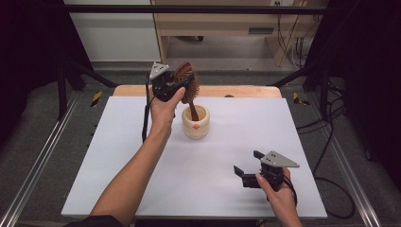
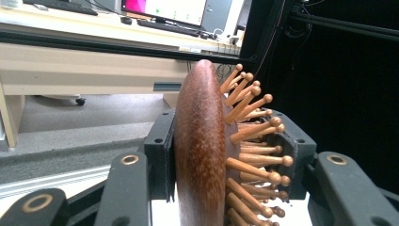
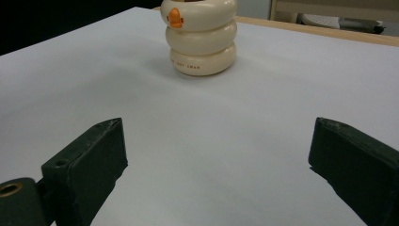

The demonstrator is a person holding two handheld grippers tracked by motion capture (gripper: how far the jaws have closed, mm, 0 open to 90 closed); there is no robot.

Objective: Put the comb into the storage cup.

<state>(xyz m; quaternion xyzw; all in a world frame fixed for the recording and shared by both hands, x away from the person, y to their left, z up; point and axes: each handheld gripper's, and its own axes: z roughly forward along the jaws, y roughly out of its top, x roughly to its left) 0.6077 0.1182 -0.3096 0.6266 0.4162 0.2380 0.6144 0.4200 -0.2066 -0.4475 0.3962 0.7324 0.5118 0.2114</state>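
High view: white table top (image 1: 142, 156), wooden edge at the far side. Cream ringed cup (image 1: 196, 122) with an orange mark stands mid-table toward the far side. Left gripper (image 1: 187, 85), held in the person's left hand (image 1: 163, 111), is raised above and just left of the cup, jaws clamped on the head of a brown wooden hairbrush (image 1: 186, 74); brush upright, handle pointing down into the cup's mouth. Right gripper (image 1: 246, 165) sits low over the table near the front right corner, well apart from the cup, jaws spread, nothing between them.

Left gripper view: hairbrush (image 2: 200, 150) edge-on between both jaws, smooth back to the left, ball-tipped wooden pins to the right; jaws pressed on both sides.

Right gripper view: two black jaws wide apart over bare table top (image 3: 211, 141); cup (image 3: 200, 40) stands upright farther off, orange mark facing the camera
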